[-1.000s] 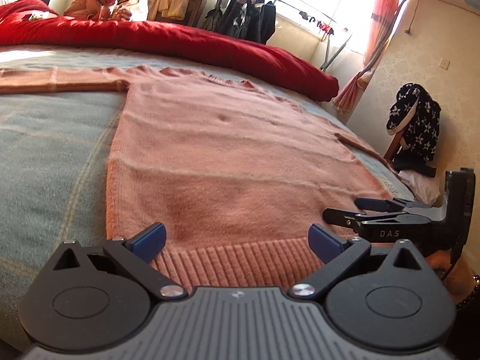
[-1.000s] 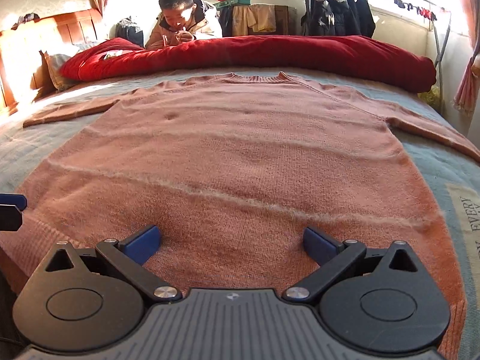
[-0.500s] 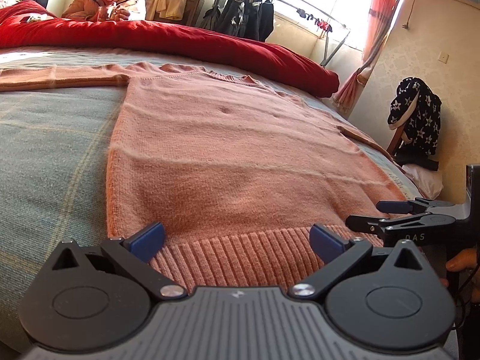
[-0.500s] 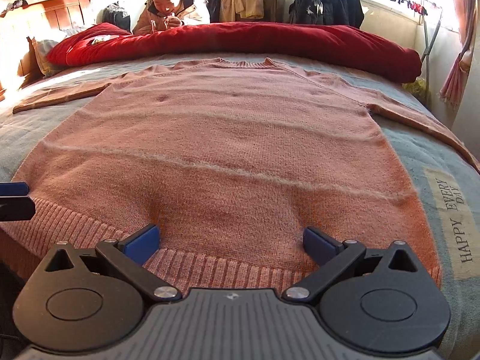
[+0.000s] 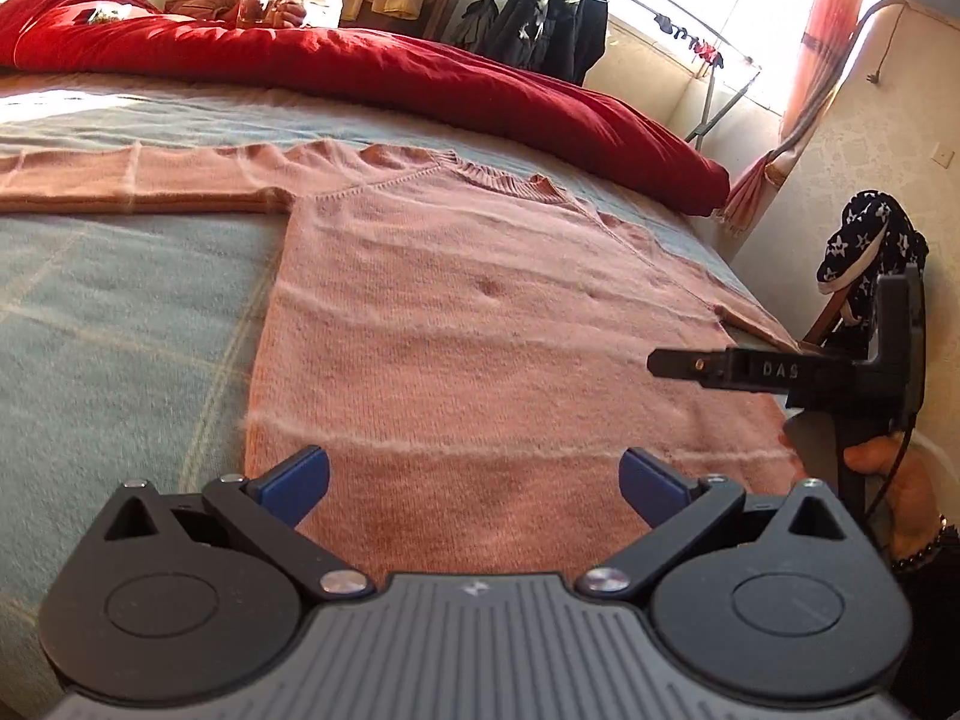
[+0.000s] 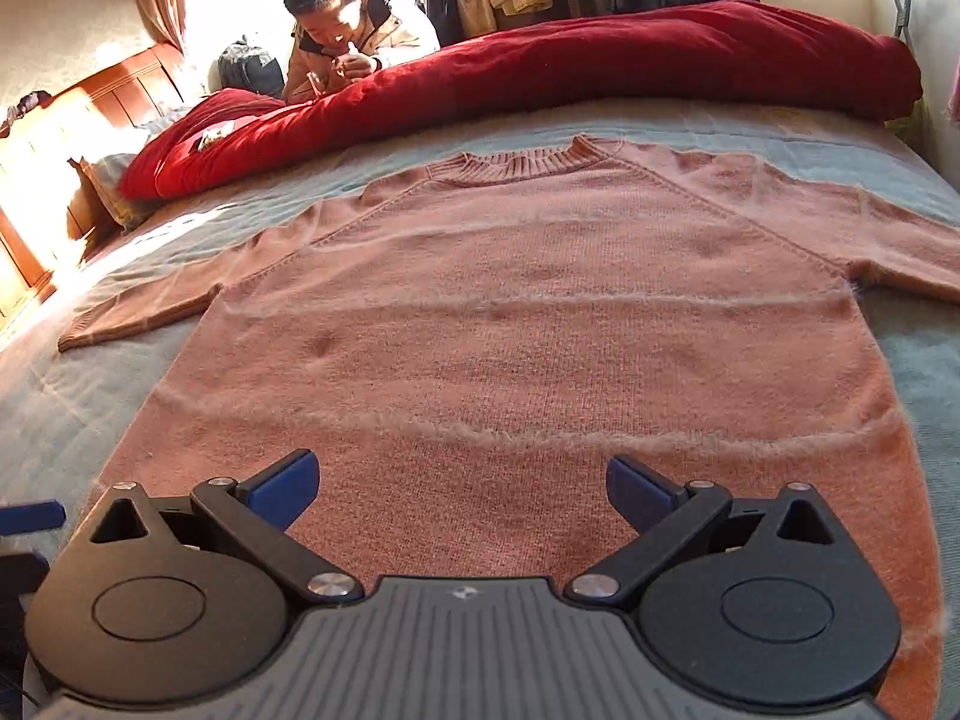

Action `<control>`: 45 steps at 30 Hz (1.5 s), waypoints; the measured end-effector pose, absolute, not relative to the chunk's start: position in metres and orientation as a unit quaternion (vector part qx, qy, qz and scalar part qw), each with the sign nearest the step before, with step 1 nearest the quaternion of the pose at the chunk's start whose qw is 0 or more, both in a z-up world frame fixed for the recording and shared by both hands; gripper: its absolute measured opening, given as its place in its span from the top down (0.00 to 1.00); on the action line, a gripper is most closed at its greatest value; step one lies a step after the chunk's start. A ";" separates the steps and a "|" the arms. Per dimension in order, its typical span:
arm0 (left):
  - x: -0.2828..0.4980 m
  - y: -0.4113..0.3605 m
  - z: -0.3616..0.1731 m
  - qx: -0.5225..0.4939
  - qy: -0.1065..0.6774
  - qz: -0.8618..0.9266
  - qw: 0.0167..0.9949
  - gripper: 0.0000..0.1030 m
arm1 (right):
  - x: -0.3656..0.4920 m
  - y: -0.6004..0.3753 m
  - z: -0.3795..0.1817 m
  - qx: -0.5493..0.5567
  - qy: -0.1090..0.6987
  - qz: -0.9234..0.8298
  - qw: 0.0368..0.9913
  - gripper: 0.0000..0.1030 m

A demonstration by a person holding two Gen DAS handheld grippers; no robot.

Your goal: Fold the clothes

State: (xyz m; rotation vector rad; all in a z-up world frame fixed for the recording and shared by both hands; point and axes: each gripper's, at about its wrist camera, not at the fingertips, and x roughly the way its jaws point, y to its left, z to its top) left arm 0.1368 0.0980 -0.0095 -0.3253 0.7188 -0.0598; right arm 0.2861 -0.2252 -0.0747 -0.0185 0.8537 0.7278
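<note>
One pink sweater (image 6: 540,336) lies flat on the bed (image 5: 120,324), both sleeves spread. Two grippers, left gripper (image 5: 474,480) and right gripper (image 6: 459,483), hover above it (fingers of each spread wide, holding nothing).

We see the sweater (image 6: 528,360) lying flat on the bed (image 6: 72,396), its collar at the far end and its sleeves stretched out to left and right. Behind it, along the far edge of the bed, lies the quilt (image 6: 600,78), and behind the quilt sits a person (image 6: 342,30). On the far left stands the headboard (image 6: 66,126). Our left gripper (image 5: 474,480) hangs over the near left part of the sweater, our right gripper (image 6: 462,483) over its near middle. In the left wrist view, a chair (image 5: 864,282) stands right of the bed, with a garment (image 5: 870,240) on it.
</note>
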 end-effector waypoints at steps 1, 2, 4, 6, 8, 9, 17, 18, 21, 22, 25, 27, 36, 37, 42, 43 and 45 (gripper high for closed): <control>0.146 0.100 -0.003 -0.153 0.351 -0.027 0.924 0.01 | 0.283 -0.224 -0.080 -0.027 0.399 0.352 0.846 0.00; 0.156 0.103 0.004 -0.147 0.351 -0.026 0.924 0.01 | 0.279 -0.224 -0.086 -0.046 0.393 0.359 0.845 0.00; 0.195 0.109 0.014 -0.144 0.355 -0.030 0.923 0.01 | 0.271 -0.222 -0.090 -0.080 0.381 0.366 0.846 0.00; 0.236 0.117 0.018 -0.140 0.354 -0.033 0.924 0.01 | 0.267 -0.223 -0.092 -0.091 0.372 0.368 0.847 0.00; 0.285 0.130 0.015 -0.145 0.363 -0.012 0.920 0.01 | 0.270 -0.225 -0.092 -0.083 0.372 0.371 0.847 0.00; 0.306 0.139 0.009 -0.154 0.369 -0.002 0.917 0.01 | 0.271 -0.227 -0.092 -0.079 0.372 0.372 0.847 0.00; 0.402 0.214 -0.050 -0.257 0.387 0.074 0.883 0.01 | 0.267 -0.225 -0.094 -0.093 0.360 0.371 0.851 0.00; 0.405 0.223 -0.057 -0.269 0.383 0.077 0.880 0.01 | 0.267 -0.225 -0.095 -0.092 0.359 0.371 0.852 0.00; 0.414 0.244 -0.067 -0.275 0.368 0.103 0.882 0.01 | 0.266 -0.226 -0.095 -0.093 0.356 0.372 0.852 0.00; 0.417 0.250 -0.069 -0.269 0.367 0.118 0.883 0.01 | 0.266 -0.226 -0.095 -0.093 0.356 0.373 0.852 0.00; 0.426 0.259 -0.064 -0.265 0.372 0.157 0.875 0.01 | 0.265 -0.225 -0.095 -0.098 0.354 0.371 0.853 0.00; 0.430 0.250 -0.053 -0.247 0.382 0.169 0.874 0.01 | 0.264 -0.225 -0.095 -0.100 0.352 0.370 0.854 0.00; 0.466 0.200 -0.044 -0.237 0.399 0.039 0.885 0.01 | 0.261 -0.224 -0.096 -0.105 0.347 0.366 0.857 0.00; 0.474 0.202 -0.050 -0.235 0.405 0.050 0.882 0.01 | 0.261 -0.224 -0.097 -0.106 0.346 0.366 0.857 0.00; 0.500 0.217 -0.067 -0.219 0.393 0.094 0.888 0.01 | 0.261 -0.223 -0.098 -0.110 0.341 0.368 0.858 0.00; 0.502 0.219 -0.066 -0.220 0.392 0.097 0.888 0.01 | 0.261 -0.223 -0.099 -0.110 0.340 0.369 0.858 0.00; 0.501 0.219 -0.061 -0.222 0.396 0.100 0.886 0.01 | 0.260 -0.223 -0.099 -0.112 0.338 0.370 0.858 0.00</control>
